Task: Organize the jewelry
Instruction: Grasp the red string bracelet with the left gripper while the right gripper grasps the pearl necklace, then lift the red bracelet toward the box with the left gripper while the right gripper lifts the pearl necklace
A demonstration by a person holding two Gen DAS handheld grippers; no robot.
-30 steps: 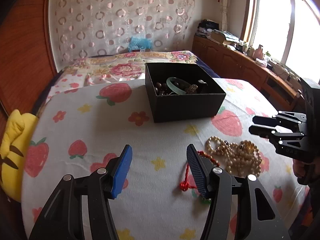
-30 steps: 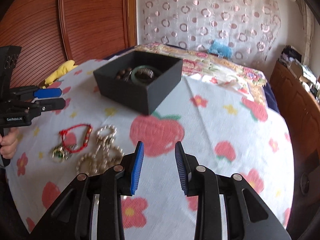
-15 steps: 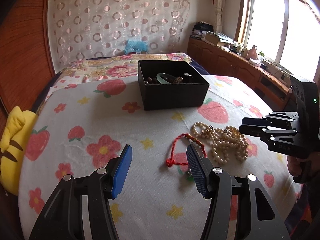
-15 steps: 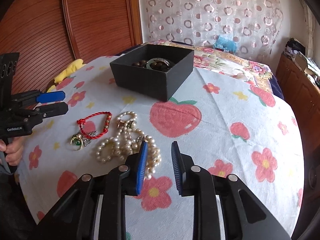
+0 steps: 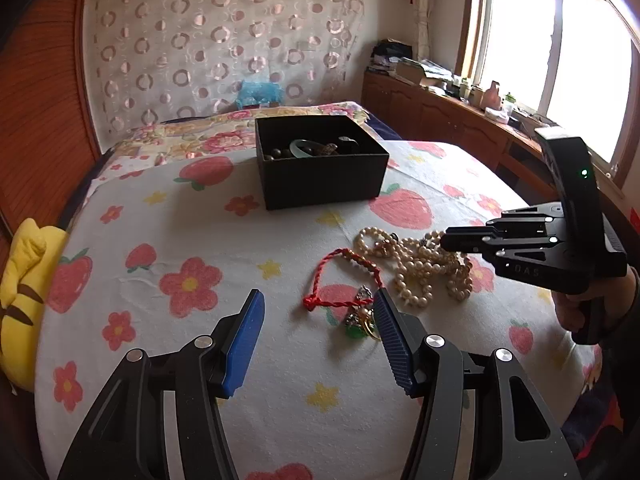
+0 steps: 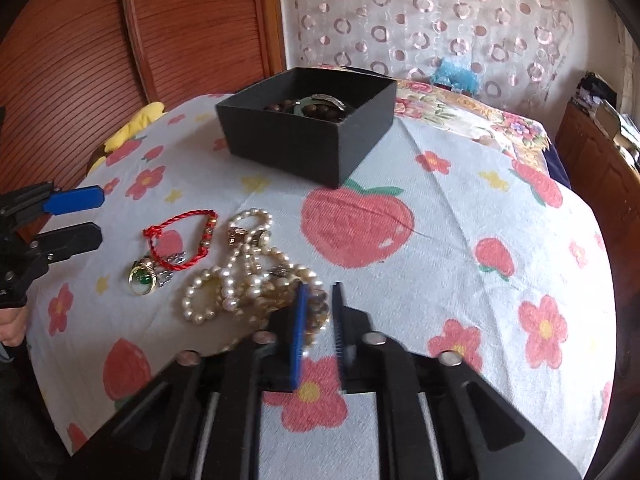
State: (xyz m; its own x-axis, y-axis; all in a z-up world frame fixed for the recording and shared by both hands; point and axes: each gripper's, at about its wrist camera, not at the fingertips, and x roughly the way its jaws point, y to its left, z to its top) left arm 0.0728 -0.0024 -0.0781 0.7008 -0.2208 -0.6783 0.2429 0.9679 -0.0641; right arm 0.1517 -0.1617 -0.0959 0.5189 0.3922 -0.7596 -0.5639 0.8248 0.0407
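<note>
Closing on pearl strands [image 6: 256, 280], right gripper [image 6: 318, 316] jaws just narrowed, beads pinched between the pads | left gripper [image 5: 316, 344] parted, holding nothing; red cord bracelet [image 5: 340, 280] just ahead of its fingertips | black box [image 5: 320, 164] beyond

left gripper [image 5: 318, 344] jaws apart, nothing between, hovering over strawberry cloth [image 5: 200, 240] | red cord bracelet [image 5: 340, 280] + green ring [image 5: 358, 330] just ahead | right gripper [image 5: 446, 242] tips in pearl pile [image 5: 420, 266] | black box [image 5: 324, 182] behind
</note>
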